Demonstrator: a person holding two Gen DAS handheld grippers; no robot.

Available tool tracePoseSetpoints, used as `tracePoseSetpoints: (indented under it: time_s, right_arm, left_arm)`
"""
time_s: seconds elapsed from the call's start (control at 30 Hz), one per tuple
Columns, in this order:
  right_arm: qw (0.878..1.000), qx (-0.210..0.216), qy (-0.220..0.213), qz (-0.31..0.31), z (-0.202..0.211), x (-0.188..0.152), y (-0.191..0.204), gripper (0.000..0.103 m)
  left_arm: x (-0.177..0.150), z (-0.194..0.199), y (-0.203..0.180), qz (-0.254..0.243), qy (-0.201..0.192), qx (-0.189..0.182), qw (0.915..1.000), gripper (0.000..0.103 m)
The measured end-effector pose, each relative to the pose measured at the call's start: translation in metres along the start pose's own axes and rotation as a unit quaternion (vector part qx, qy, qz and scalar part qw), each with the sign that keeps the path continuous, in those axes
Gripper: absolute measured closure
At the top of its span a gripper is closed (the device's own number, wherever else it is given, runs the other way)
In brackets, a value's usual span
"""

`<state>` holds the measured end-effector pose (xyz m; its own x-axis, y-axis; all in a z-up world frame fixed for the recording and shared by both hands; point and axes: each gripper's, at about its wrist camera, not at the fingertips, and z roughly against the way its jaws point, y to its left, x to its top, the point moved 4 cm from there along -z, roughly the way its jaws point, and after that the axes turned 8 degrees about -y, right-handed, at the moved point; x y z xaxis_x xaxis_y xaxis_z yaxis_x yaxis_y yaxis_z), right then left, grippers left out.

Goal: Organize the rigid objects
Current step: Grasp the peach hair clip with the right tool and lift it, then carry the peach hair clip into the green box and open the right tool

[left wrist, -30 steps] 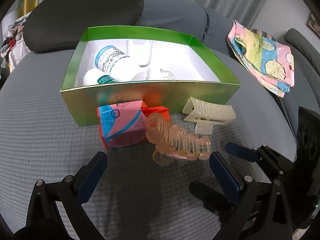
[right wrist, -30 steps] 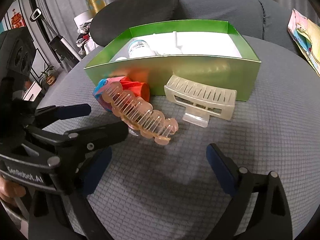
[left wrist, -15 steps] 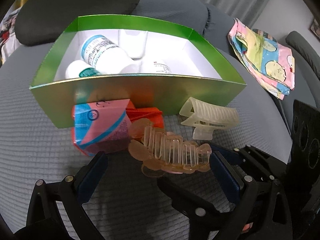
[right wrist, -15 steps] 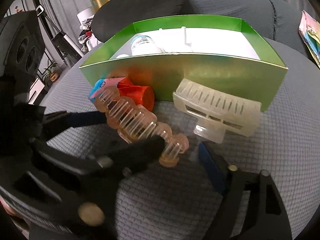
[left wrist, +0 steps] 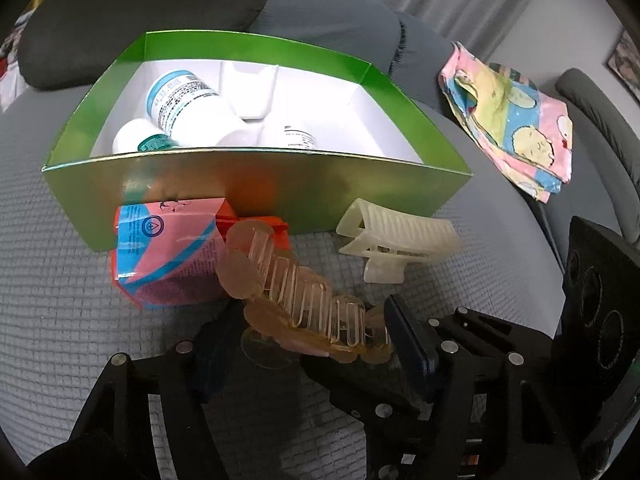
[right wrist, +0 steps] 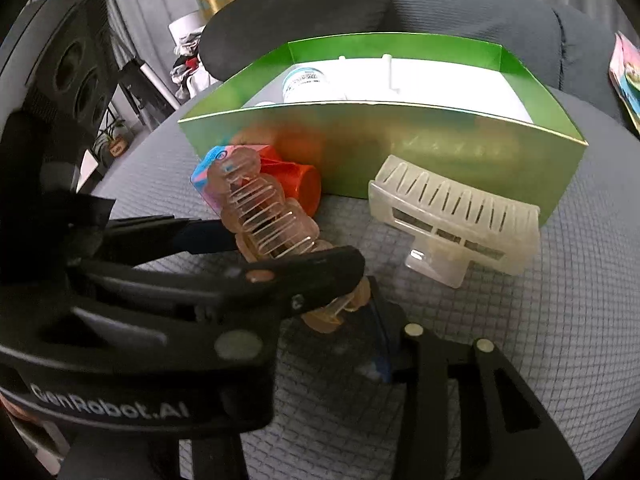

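Note:
An orange translucent hair claw [left wrist: 304, 304] lies on the grey cushion in front of a green box [left wrist: 256, 188]. My left gripper [left wrist: 304, 344] is closing with both blue pads against the claw's near end. In the right wrist view the left gripper [right wrist: 296, 252] straddles the orange claw [right wrist: 272, 224]. My right gripper [right wrist: 340, 312] is closing too. Its right pad [right wrist: 378, 320] touches the claw's handle end, and its other finger is hidden behind the left gripper. A cream hair claw [left wrist: 396, 240] [right wrist: 452, 216] rests to the right against the green box [right wrist: 400, 140].
White bottles [left wrist: 188, 108] lie inside the box. A pink and blue carton [left wrist: 168, 252] and a red-orange item [left wrist: 256, 220] sit left of the orange claw. A patterned cloth [left wrist: 512, 120] lies at the right, and a dark cushion [left wrist: 140, 12] stands behind the box.
Both grippers came in toward the orange claw and their jaws narrowed from wide open onto it. The right gripper's fingers crossed under the left gripper.

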<state>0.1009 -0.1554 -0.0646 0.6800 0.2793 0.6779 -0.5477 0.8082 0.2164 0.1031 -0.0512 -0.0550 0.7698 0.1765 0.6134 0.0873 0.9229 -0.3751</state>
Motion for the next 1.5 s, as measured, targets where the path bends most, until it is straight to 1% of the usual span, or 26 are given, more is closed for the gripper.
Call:
tracePoseSetpoints:
  time_s: [0.1,0.27,0.43,0.63,0.8,0.93,1.1,1.3,1.5]
  right_arm:
    - [1.0,0.002,-0.003,0.0,0.005,-0.002,0.001,0.061]
    - [1.0,0.008,-0.014,-0.001,0.025,-0.009,0.004,0.061]
    - [0.999,0.006,-0.033,0.0,0.047,-0.006,0.009,0.061]
    - [0.998,0.0,-0.067,0.008,0.071,0.017,0.013,0.061]
    - [0.996,0.0,-0.088,0.014,0.076,0.038,0.015,0.061]
    - [0.995,0.002,-0.099,0.017,0.075,0.059,0.014,0.061]
    - [0.994,0.007,-0.103,0.023,0.062,0.086,0.012,0.061]
    - [0.995,0.012,-0.098,0.028,0.041,0.111,0.008,0.061]
    - [0.996,0.016,-0.084,0.021,0.012,0.128,-0.004,0.061]
  left_arm:
    - [-0.001,0.005,-0.004,-0.008,-0.002,-0.001,1.0,0.033]
    - [-0.006,0.021,-0.016,-0.027,-0.011,-0.004,0.9996,0.033]
    - [-0.001,0.04,-0.033,-0.05,-0.028,-0.007,0.9983,0.034]
    - [0.018,0.059,-0.046,-0.072,-0.059,-0.008,0.9956,0.034]
    - [0.04,0.066,-0.05,-0.085,-0.077,-0.005,0.9934,0.034]
    - [0.06,0.068,-0.046,-0.09,-0.091,0.0,0.9918,0.034]
    - [0.085,0.061,-0.036,-0.089,-0.1,0.005,0.991,0.034]
    - [0.11,0.048,-0.02,-0.079,-0.103,0.01,0.9916,0.034]
    - [0.128,0.024,-0.001,-0.064,-0.094,0.012,0.9935,0.034]
